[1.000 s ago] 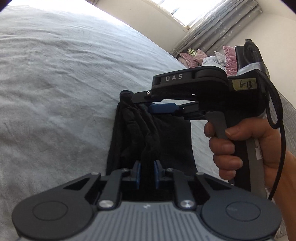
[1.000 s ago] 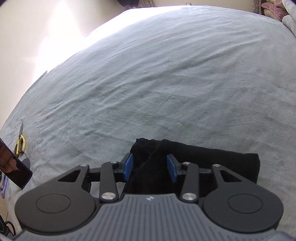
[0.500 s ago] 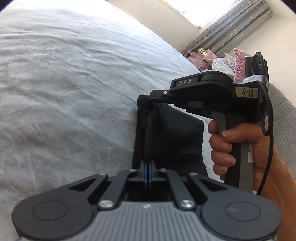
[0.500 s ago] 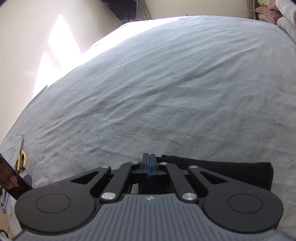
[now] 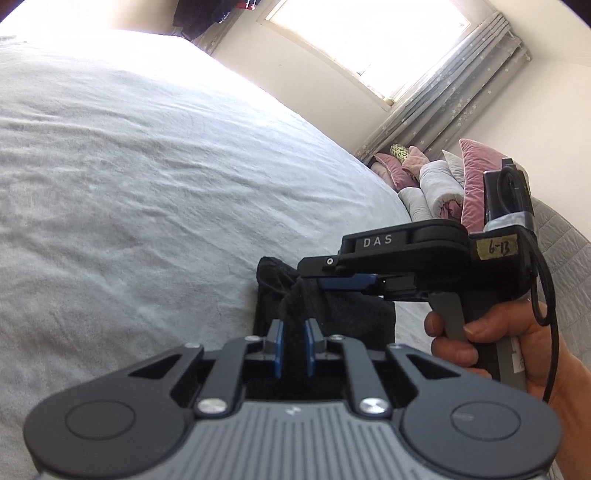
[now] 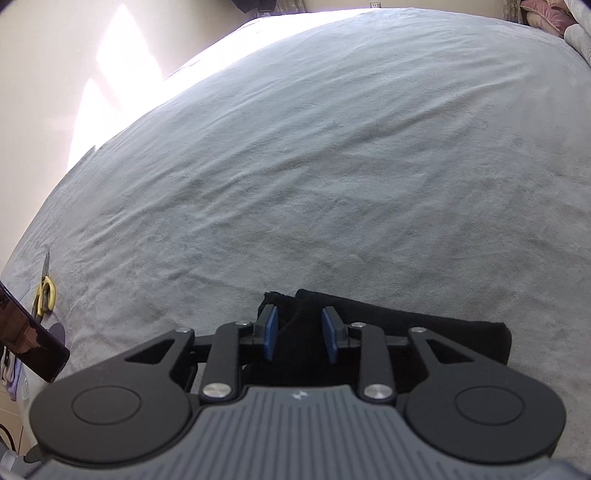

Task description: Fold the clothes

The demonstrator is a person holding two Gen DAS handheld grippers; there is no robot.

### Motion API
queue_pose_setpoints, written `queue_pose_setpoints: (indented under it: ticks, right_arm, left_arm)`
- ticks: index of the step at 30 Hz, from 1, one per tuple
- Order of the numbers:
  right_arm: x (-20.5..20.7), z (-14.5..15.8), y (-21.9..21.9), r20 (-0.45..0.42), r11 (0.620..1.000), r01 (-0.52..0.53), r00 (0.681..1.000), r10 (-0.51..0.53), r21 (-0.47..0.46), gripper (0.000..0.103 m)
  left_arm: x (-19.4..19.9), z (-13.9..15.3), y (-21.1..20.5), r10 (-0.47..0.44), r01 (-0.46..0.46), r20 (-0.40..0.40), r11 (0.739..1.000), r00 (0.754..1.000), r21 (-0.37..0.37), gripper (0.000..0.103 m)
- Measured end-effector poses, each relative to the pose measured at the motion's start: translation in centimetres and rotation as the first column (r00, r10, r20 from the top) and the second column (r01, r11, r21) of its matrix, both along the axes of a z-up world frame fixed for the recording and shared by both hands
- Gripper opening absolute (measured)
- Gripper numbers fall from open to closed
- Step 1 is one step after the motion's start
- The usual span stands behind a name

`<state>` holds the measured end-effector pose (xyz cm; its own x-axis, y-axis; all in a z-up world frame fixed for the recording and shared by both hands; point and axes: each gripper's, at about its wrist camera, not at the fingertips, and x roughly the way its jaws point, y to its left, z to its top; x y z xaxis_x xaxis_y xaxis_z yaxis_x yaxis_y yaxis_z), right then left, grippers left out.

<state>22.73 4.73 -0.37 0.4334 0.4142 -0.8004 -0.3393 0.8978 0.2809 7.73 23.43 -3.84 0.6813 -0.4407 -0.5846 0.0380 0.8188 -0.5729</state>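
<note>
Scissors [image 6: 45, 293]: yellow-handled, at bed's far left edge.
Bed [image 5: 147, 184]: grey cover, carries folded black garment [image 5: 354, 314].
Left gripper [image 5: 293, 347]: jaws parted, straddling garment's near edge.
Right gripper [image 6: 301, 338]: jaws parted over garment's corner.

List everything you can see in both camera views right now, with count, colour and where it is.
black garment: one, black, folded on the bed beneath both grippers
bed cover: one, grey, filling most of both views
scissors: one pair, yellow handles, at the bed's left edge in the right wrist view
pillows: several, pink and grey, piled at the far end of the bed
curtain: one, grey, beside the window
window: one, bright, in the far wall
left gripper: one, black with blue pads, open over the garment
right gripper: one, black with blue pads, open over the garment
hand: one, holding the right gripper's handle
</note>
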Motion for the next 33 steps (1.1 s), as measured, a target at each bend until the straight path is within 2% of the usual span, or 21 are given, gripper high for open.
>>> queue_pose_setpoints:
  ticks: [5, 6, 7, 8, 13, 16, 17, 18, 20, 21, 22, 24, 26, 29, 33]
  right_arm:
    - [0.2, -1.6, 1.5, -0.010, 0.996, 0.007, 1.000, -0.008, -0.092, 0.033]
    - [0.2, -1.9, 1.6, -0.010, 0.994, 0.011, 1.000, -0.012, -0.109, 0.027]
    - [0.2, -2.1, 1.7, 0.000, 0.991, 0.015, 1.000, -0.015, -0.133, 0.014]
    - [0.2, -2.0, 1.7, 0.011, 0.989, 0.017, 1.000, -0.016, -0.144, 0.012]
    - [-0.1, -0.6, 1.4, 0.055, 0.994, 0.033, 0.998, -0.027, -0.107, 0.009]
    - [0.3, -0.8, 2.0, 0.051, 0.995, 0.021, 0.999, -0.016, -0.093, 0.009]
    - [0.5, -1.1, 2.2, 0.048, 0.996, 0.003, 0.999, 0.001, -0.090, 0.011]
    - [0.6, -1.6, 2.4, 0.044, 0.996, -0.024, 0.999, 0.028, -0.089, 0.018]
    - [0.7, -2.0, 2.2, 0.047, 0.996, -0.058, 0.997, 0.062, -0.068, 0.019]
    - [0.5, -1.8, 1.7, 0.049, 0.997, -0.061, 0.997, 0.063, -0.041, 0.022]
    - [0.4, -1.6, 1.2, 0.052, 0.998, -0.064, 0.997, 0.065, -0.014, 0.036]
    - [-0.4, -0.6, -0.4, 0.077, 0.997, -0.060, 0.995, 0.056, 0.055, 0.053]
    - [-1.4, 0.3, -2.2, 0.125, 0.995, -0.051, 0.991, 0.040, 0.082, 0.053]
    - [-2.8, 0.9, -5.3, 0.202, 0.999, 0.000, 0.979, -0.011, 0.054, 0.053]
    - [-4.1, 1.0, -9.0, 0.262, 0.999, 0.046, 0.964, -0.049, 0.015, 0.052]
  left_arm:
    - [0.7, 0.1, -0.7, 0.021, -0.021, 0.028, 1.000, 0.999, 0.010, 0.012]
    - [0.7, -0.1, -1.0, 0.016, -0.016, 0.017, 1.000, 1.000, 0.021, 0.012]
    - [0.7, -0.2, -1.2, 0.011, -0.011, 0.005, 0.999, 1.000, 0.032, 0.012]
    - [0.7, -0.2, -1.3, 0.009, -0.010, 0.004, 0.999, 1.000, 0.034, 0.012]
    - [0.7, -0.1, -0.9, 0.027, -0.028, 0.017, 0.999, 0.999, 0.016, 0.013]
    - [0.9, -0.3, -1.1, 0.033, -0.033, 0.009, 0.999, 0.999, 0.034, 0.012]
    - [0.8, -0.2, -1.2, 0.031, -0.031, 0.010, 0.999, 0.999, 0.044, 0.013]
    - [0.7, -0.2, -1.4, 0.028, -0.028, 0.011, 0.998, 1.000, 0.056, 0.012]
    - [0.7, -0.2, -1.3, 0.031, -0.032, 0.013, 0.997, 0.999, 0.065, 0.013]
    - [0.7, -0.2, -1.3, 0.034, -0.035, 0.014, 0.997, 0.999, 0.067, 0.013]
    - [0.7, -0.2, -1.2, 0.038, -0.039, 0.015, 0.997, 0.999, 0.069, 0.013]
    - [0.7, -0.1, -1.2, 0.047, -0.049, 0.022, 0.996, 0.999, 0.070, 0.013]
    - [0.9, 0.0, -1.3, 0.059, -0.062, 0.043, 0.996, 0.997, 0.072, 0.013]
    - [1.5, 0.3, -2.1, 0.053, -0.061, 0.085, 0.993, 0.995, 0.098, 0.013]
    - [2.2, 0.6, -3.3, 0.043, -0.061, 0.141, 0.989, 0.989, 0.133, 0.013]
